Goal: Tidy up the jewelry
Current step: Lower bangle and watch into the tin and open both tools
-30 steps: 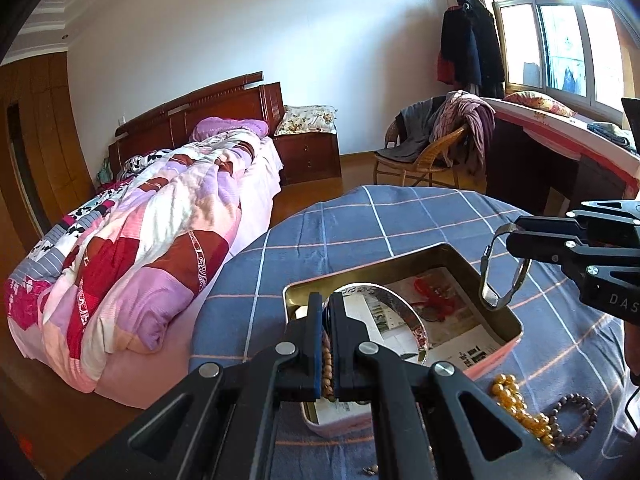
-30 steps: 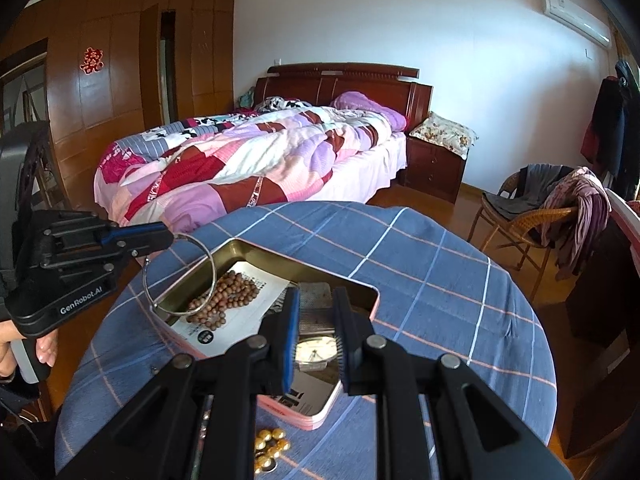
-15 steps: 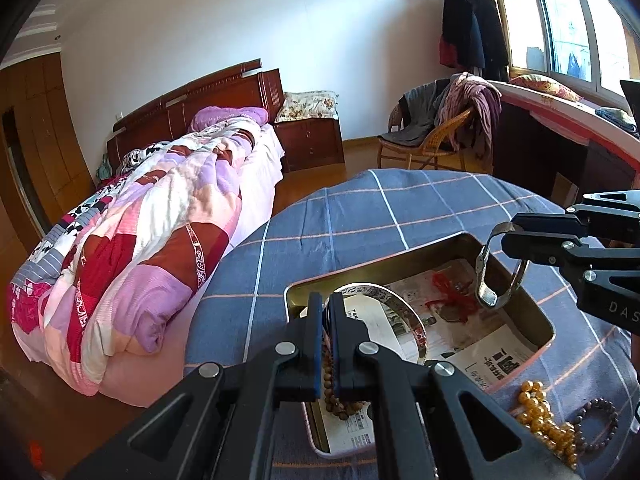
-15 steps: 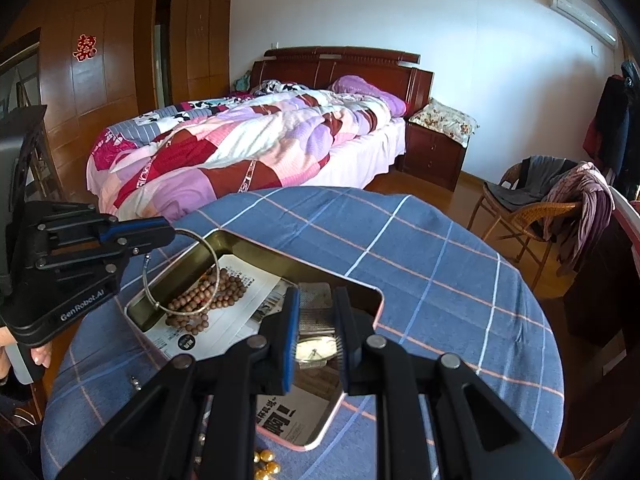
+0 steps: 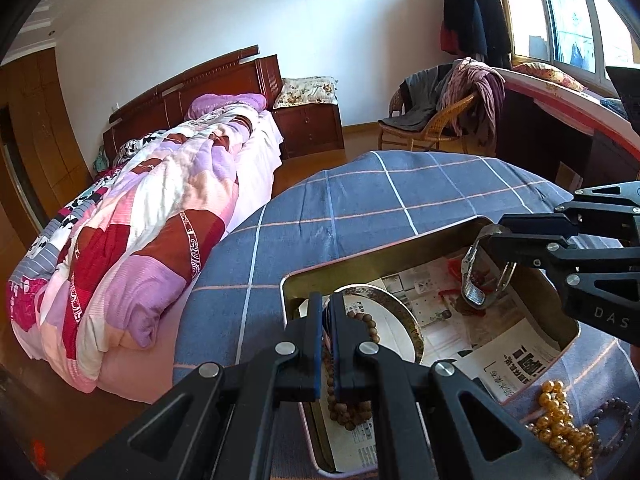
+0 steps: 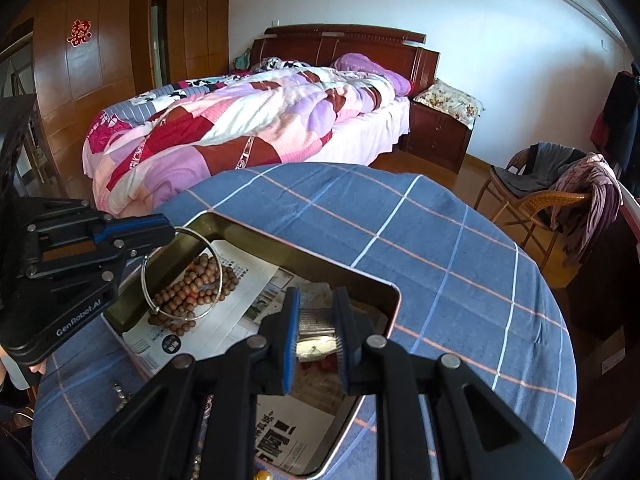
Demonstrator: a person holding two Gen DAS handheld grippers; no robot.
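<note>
Above the one metal tin (image 6: 372,284) on the checked table (image 6: 440,232), your left gripper (image 5: 329,312) is clamped on one thin silver bangle (image 6: 182,272), hanging over one brown bead bracelet (image 6: 192,292) inside. Your right gripper (image 6: 316,316) pinches one silver watch (image 5: 474,272) over the tin. Beside the tin lie one gold bead string (image 5: 560,428) and one dark bead bracelet (image 5: 616,420).

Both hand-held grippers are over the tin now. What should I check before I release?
1. Left hand-held gripper shut on bangle: ok.
2. Right hand-held gripper shut on watch: ok.
3. Both pieces over the open tin: ok.
4. Bangle clear of wooden beads beneath: cannot tell.
5. No jewelry outside the tin: not ok. Yellow beads and dark bracelet lie on the cloth.
</note>
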